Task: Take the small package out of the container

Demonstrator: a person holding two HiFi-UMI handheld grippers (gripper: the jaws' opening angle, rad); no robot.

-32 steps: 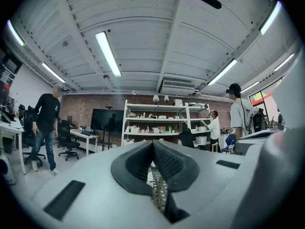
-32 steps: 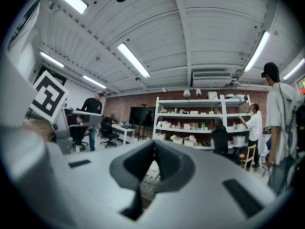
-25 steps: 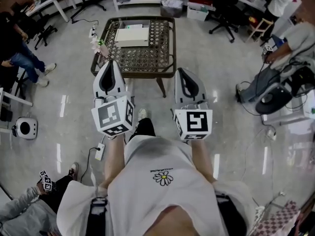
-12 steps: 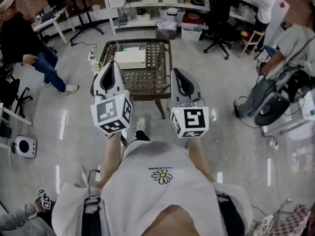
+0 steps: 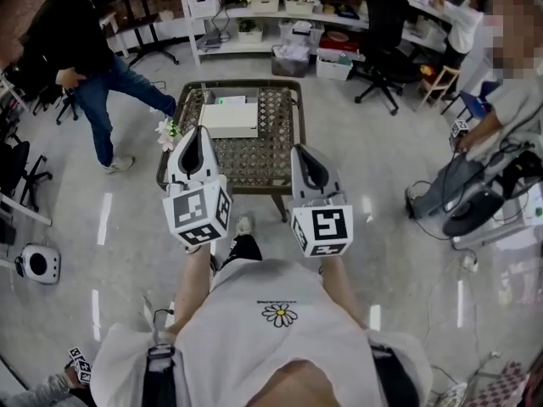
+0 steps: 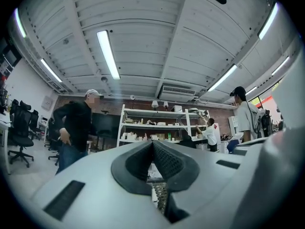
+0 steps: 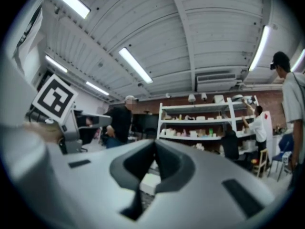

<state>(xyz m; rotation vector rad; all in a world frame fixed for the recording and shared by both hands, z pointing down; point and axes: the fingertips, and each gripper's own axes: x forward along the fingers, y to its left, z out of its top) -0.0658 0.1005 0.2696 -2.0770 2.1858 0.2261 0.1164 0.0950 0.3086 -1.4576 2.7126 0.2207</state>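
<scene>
A white flat box (image 5: 227, 119), the container, lies on a low lattice-top table (image 5: 270, 142) ahead of me. No small package shows apart from it. My left gripper (image 5: 198, 132) is held up in the air before the table's near left part, shut and empty. My right gripper (image 5: 302, 151) hangs beside it over the table's near right edge, also shut and empty. In the left gripper view the jaws (image 6: 153, 146) meet with nothing between them. Below the closed right jaws (image 7: 155, 148) in the right gripper view a corner of the white box (image 7: 149, 182) shows.
A person in black (image 5: 85, 41) walks at the far left. White shelves (image 5: 280, 11) line the back wall, with an office chair (image 5: 382, 32) near them. People sit at the right (image 5: 501, 117). A flower (image 5: 167, 131) stands at the table's left corner. A round white device (image 5: 38, 264) sits on the floor.
The table has slid lower in the view and more of the shelves now shows. The person in black has walked in from the left. Both grippers stay shut and raised.
</scene>
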